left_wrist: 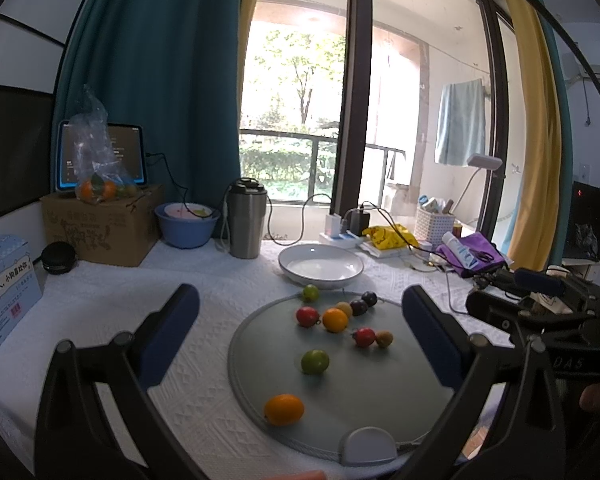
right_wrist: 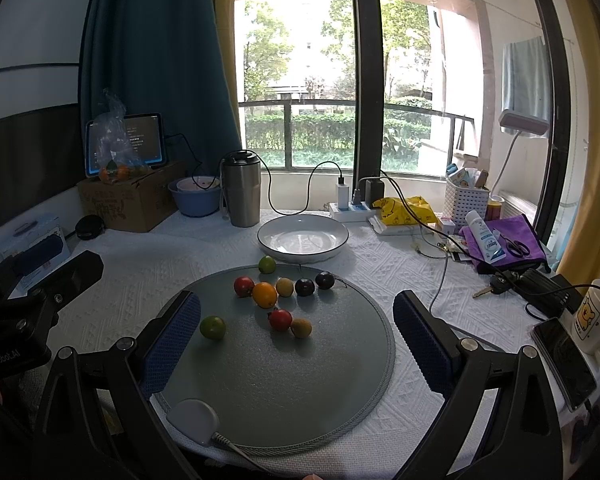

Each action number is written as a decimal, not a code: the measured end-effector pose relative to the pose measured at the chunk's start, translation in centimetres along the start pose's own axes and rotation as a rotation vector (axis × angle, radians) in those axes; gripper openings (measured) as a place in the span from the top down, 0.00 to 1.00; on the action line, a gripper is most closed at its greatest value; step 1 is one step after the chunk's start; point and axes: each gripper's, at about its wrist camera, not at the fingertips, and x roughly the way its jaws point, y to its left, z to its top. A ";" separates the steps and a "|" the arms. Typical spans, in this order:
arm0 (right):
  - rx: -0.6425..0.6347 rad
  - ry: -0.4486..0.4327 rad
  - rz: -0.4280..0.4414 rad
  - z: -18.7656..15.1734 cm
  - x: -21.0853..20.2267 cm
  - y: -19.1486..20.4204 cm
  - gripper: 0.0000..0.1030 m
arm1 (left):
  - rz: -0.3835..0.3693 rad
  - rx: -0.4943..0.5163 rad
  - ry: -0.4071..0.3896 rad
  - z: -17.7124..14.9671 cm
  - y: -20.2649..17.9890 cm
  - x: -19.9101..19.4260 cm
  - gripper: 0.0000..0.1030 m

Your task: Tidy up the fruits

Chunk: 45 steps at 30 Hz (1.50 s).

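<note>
Left gripper [left_wrist: 300, 332]: blue-padded jaws wide apart, nothing between, lower frame. Round grey mat [left_wrist: 380, 392] lower centre carries small round fruits: orange one [left_wrist: 284, 409] nearest, green one [left_wrist: 314, 361] mid-mat, red, yellow, dark purple clustered beyond. White shallow plate [right_wrist: 302, 239] just behind mat, centre. Right gripper [right_wrist: 296, 328]: jaws wide, holding nothing.

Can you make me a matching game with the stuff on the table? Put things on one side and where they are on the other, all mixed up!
Things:
1. white bowl
2. scissors
3. phone
4. bag of oranges

Places:
A. on the purple cloth
B. on the cardboard box
C. behind the round grey mat
D. beside the white mug

Right pairs: 1-C, 2-A, 3-D, 4-B
</note>
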 end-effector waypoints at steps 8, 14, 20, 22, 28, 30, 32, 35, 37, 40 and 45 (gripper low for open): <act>0.002 0.002 0.000 -0.1 0.0 -0.1 0.04 | -0.001 0.002 0.001 -0.1 -0.1 0.0 0.01; 0.006 0.009 0.003 -0.5 0.2 -0.2 0.04 | 0.011 0.014 0.032 -0.8 -0.4 0.4 0.01; 0.018 0.045 -0.003 -1.2 1.5 -0.6 0.04 | 0.020 0.012 0.114 -2.2 -0.4 2.2 0.01; 0.025 0.067 -0.005 -1.5 2.3 -0.9 0.04 | 0.020 0.011 0.153 -2.8 -0.2 3.2 0.01; 0.026 0.146 -0.011 -2.8 5.1 -1.4 0.04 | 0.045 0.002 0.286 -5.0 0.5 5.8 0.01; 0.028 0.170 0.004 -3.4 5.9 -1.4 0.05 | 0.048 0.004 0.334 -6.0 0.7 6.5 0.02; 0.030 0.191 0.024 -3.8 6.6 -1.4 0.08 | 0.048 0.005 0.379 -6.9 0.9 7.3 0.02; 0.027 0.232 0.058 -4.1 7.9 -1.0 0.14 | 0.031 -0.007 0.429 -8.0 1.4 8.3 0.06; 0.018 0.261 0.094 -4.2 8.7 -0.4 0.20 | 0.018 -0.014 0.464 -8.6 1.8 8.9 0.17; -0.001 0.281 0.130 -4.3 9.7 0.6 0.22 | -0.009 -0.013 0.494 -9.2 1.8 9.5 0.34; -0.036 0.309 0.170 -4.2 10.9 2.6 0.23 | -0.053 0.009 0.508 -9.6 1.8 9.8 0.58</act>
